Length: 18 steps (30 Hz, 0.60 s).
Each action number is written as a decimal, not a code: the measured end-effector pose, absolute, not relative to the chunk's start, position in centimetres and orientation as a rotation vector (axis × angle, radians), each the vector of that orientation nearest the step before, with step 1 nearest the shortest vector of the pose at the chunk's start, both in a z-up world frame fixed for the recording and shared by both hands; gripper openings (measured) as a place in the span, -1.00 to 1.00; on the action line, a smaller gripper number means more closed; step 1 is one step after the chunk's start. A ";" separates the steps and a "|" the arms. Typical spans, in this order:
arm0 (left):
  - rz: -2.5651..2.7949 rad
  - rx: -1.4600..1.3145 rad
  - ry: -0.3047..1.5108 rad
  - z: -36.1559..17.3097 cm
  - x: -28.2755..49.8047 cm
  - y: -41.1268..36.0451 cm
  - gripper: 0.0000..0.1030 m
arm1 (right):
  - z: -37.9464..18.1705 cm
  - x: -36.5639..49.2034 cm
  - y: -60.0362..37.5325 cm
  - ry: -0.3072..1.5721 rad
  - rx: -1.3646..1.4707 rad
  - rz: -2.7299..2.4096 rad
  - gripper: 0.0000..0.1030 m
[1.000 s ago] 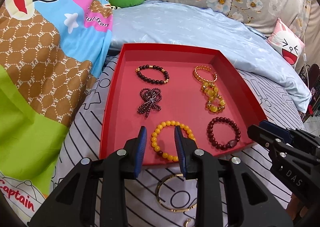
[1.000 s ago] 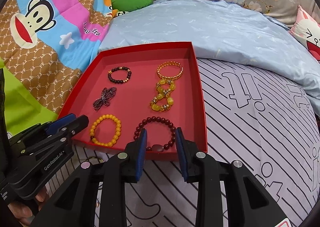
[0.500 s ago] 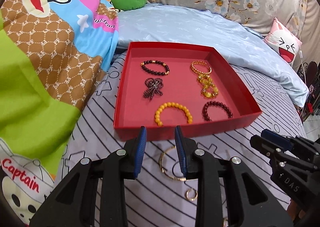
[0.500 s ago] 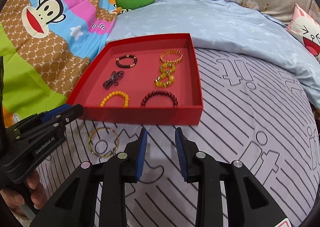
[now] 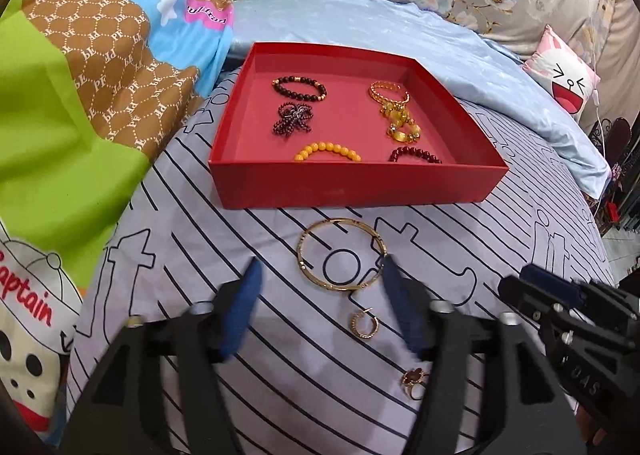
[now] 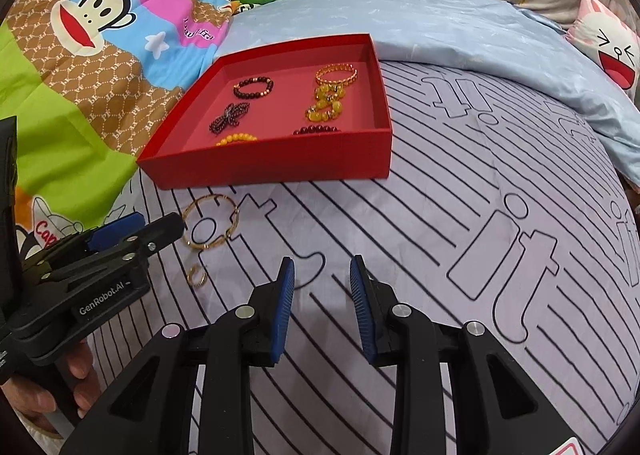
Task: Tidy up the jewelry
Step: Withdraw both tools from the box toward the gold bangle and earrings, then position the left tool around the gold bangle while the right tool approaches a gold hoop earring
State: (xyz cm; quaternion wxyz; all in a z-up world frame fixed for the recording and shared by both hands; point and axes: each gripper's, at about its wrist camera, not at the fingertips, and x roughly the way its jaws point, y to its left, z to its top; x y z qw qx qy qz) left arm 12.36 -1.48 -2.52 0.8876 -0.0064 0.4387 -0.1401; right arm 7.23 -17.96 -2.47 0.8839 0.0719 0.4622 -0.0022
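On the striped bedsheet [image 5: 224,223], just in front of the red tray [image 5: 352,185], I see three loose pieces. Left to right in the left wrist view: the gold bangle [image 5: 342,253] lying flat, the small gold hoop earring [image 5: 365,326] near it, and a gold ring [image 5: 414,381] with a dark stone, partly hidden by my left gripper's finger.

Inside the tray the near wall cuts off the lower halves of the yellow bead bracelet [image 5: 328,151] and the dark red bead bracelet [image 5: 416,155]. Behind them: dark bow-shaped beaded piece [image 5: 294,119], black bead bracelet [image 5: 299,88], amber bead strand [image 5: 400,121] with its long axis running toward the far wall, gold chain bracelet [image 5: 389,91].

Left gripper [image 5: 320,303]: blurred, jaws spread wide, straddling the bangle's near edge; whether the right pad touches the bangle I cannot tell. Nothing gripped.

Right gripper [image 6: 322,305]: jaws parted moderately, empty, above bare sheet, well to the right of the bangle [image 6: 211,221] and earring [image 6: 197,276].
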 end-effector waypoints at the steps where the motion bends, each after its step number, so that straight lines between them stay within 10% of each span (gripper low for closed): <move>1: -0.288 -0.009 0.912 -2.6 12.4 -1.6 0.38 | -2.6 7.1 -18.0 0.965 0.152 -0.005 -0.44; 18: -0.235 0.087 0.948 -5.8 15.2 -4.6 0.49 | -3.2 7.2 -18.1 0.984 0.161 0.001 -0.44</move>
